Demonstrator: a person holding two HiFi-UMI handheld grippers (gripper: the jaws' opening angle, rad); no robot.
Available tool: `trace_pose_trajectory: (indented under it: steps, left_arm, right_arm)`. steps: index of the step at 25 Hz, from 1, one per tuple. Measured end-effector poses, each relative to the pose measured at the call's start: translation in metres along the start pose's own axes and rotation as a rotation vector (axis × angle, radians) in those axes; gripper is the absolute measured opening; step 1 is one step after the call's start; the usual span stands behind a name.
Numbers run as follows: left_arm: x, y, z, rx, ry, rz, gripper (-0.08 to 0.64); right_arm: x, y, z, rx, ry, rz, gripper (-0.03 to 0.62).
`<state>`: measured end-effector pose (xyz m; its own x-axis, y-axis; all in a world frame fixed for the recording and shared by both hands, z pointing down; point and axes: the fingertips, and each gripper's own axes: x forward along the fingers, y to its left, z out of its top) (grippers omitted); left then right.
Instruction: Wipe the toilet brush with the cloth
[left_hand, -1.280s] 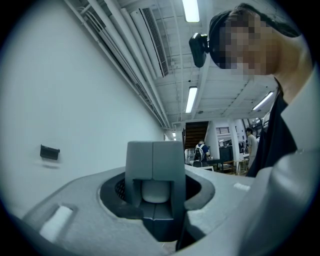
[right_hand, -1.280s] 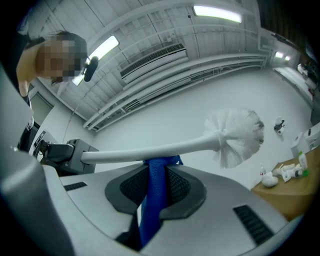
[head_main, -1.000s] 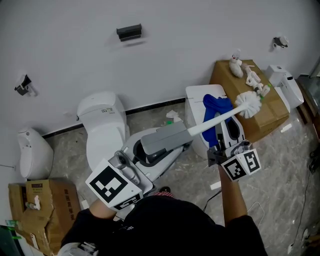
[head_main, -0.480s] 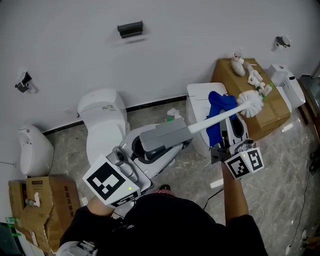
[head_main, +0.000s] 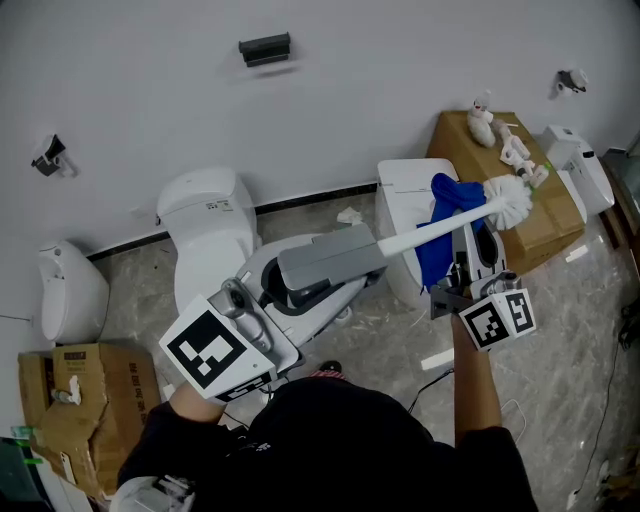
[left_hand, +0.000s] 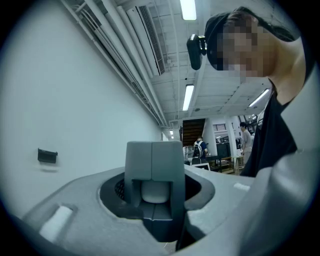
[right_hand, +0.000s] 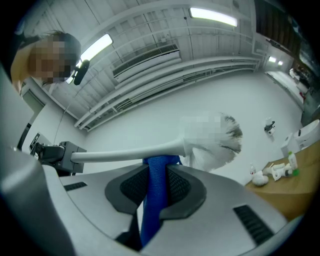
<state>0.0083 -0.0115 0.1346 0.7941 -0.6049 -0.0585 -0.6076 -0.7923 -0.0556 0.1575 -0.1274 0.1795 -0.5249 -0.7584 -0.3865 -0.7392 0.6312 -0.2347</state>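
The toilet brush has a white shaft (head_main: 425, 232), a white bristle head (head_main: 507, 201) and a grey handle block (head_main: 330, 262). It is held roughly level above the floor. My left gripper (head_main: 312, 286) is shut on the grey handle block (left_hand: 153, 172), seen end-on in the left gripper view. My right gripper (head_main: 463, 262) is shut on a blue cloth (head_main: 447, 225) that drapes over the shaft close to the bristles. In the right gripper view the cloth (right_hand: 154, 200) is pinched between the jaws, under the shaft (right_hand: 125, 155) and just left of the bristle head (right_hand: 222, 145).
A white toilet (head_main: 205, 235) stands under the left gripper and a second white fixture (head_main: 405, 190) under the brush. A cardboard box (head_main: 515, 235) with small items sits at the right, another box (head_main: 75, 400) lower left. A white urinal-like bowl (head_main: 65, 295) is far left.
The right gripper and blue cloth have edged slightly along the shaft toward the bristle head. The left gripper keeps the handle still.
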Motion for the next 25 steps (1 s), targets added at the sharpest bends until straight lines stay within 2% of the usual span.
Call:
trace_pose_trajectory:
  steps: [3,9,21,25]
  left_arm:
    - [0.0,0.001,-0.002,0.013,0.005,-0.014,0.167]
    - [-0.001,0.004,-0.016,0.028,0.073,-0.029,0.167]
    - [-0.007,0.007,-0.03,0.063,0.082,-0.041,0.167]
    - [-0.017,0.007,-0.03,0.061,0.056,-0.041,0.167]
  right_arm:
    - [-0.001,-0.003,0.001,0.007,-0.001,-0.009,0.065]
    - [-0.001,-0.007,-0.003,0.011,0.029,-0.012,0.064]
    - [-0.004,-0.008,-0.018,0.028,0.069,-0.004,0.064]
    - [-0.006,0.001,-0.028,0.038,0.078,0.004,0.066]
